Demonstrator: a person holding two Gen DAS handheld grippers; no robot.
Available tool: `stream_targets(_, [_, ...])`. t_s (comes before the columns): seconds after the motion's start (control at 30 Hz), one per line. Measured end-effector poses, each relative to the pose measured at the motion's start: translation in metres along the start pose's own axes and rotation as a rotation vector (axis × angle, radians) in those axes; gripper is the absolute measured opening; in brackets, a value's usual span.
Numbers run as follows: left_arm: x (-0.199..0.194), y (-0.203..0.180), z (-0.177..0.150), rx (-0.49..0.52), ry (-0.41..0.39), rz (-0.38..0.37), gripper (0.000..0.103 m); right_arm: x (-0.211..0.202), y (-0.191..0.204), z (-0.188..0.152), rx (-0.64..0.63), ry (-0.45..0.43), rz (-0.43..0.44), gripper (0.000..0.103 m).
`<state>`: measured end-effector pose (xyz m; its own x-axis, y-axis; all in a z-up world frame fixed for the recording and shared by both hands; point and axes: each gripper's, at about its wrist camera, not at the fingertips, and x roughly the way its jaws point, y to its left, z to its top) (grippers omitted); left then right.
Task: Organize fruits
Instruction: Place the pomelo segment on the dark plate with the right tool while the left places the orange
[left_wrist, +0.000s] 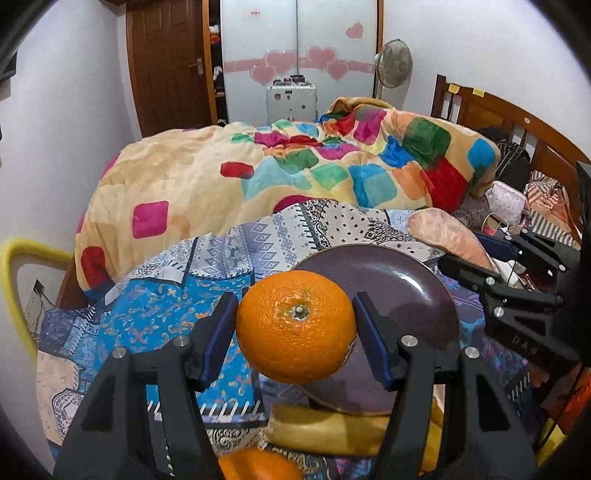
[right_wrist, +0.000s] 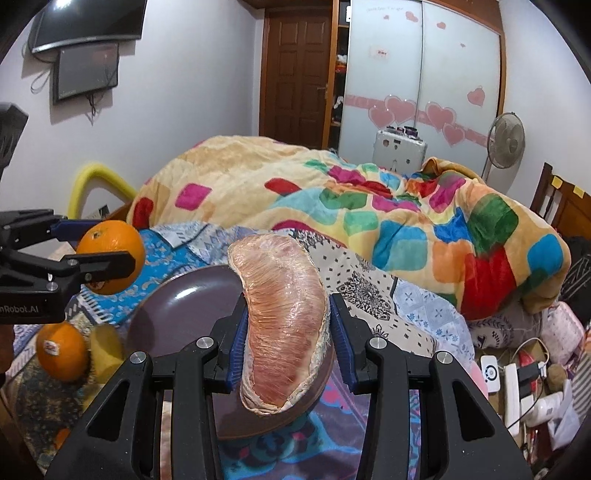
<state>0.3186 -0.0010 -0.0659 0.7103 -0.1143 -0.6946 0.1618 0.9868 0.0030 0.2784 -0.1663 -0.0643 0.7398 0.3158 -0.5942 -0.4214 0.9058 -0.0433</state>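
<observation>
My left gripper is shut on an orange and holds it above the near left edge of a dark purple plate on the bed. From the right wrist view the same orange sits in the left gripper above the bed, left of the plate. My right gripper is shut on a pink pomelo segment and holds it over the plate. The segment shows at the right in the left wrist view. A second orange and a banana lie left of the plate.
A patterned blue sheet covers the bed under the plate. A colourful quilt is heaped behind it. Chargers and clutter lie at the right. A wooden headboard stands at the far right.
</observation>
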Motion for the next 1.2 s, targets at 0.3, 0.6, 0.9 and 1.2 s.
stream_targets(0.3, [0.042,-0.003,0.011,0.009,0.105,0.021,0.063,0.036,0.0,-0.004,-0.033,0.106,-0.002,0.038])
stream_targets(0.6, [0.072,-0.002,0.019,0.007,0.209,0.006,0.063,0.06,-0.001,-0.005,-0.042,0.189,0.01,0.038])
stream_targets(0.9, [0.088,-0.004,0.02,0.015,0.284,0.003,0.064,0.072,0.004,-0.008,-0.07,0.233,0.014,0.038])
stream_targets(1.2, [0.075,-0.012,0.023,0.039,0.246,-0.009,0.07,0.069,0.004,-0.009,-0.067,0.247,0.014,0.055])
